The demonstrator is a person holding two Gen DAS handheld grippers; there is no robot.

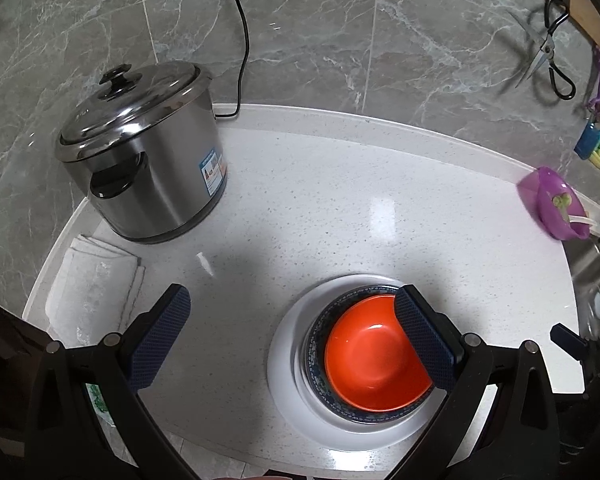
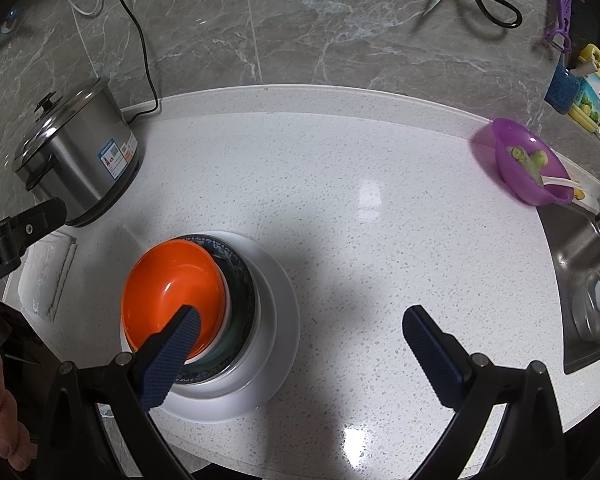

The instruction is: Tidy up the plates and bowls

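Orange bowl (image 1: 374, 354) nested in patterned bowl (image 1: 320, 384) on white plate (image 1: 288, 376); left gripper (image 1: 292, 336) and right gripper (image 2: 300, 356) both wide, empty.

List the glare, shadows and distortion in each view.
Left wrist view: fisheye bends the countertop edge, with a soft glare patch and a dark shadow ahead of the left gripper. Right wrist view: same curvature, two glare spots, broad shadow beside the orange bowl.
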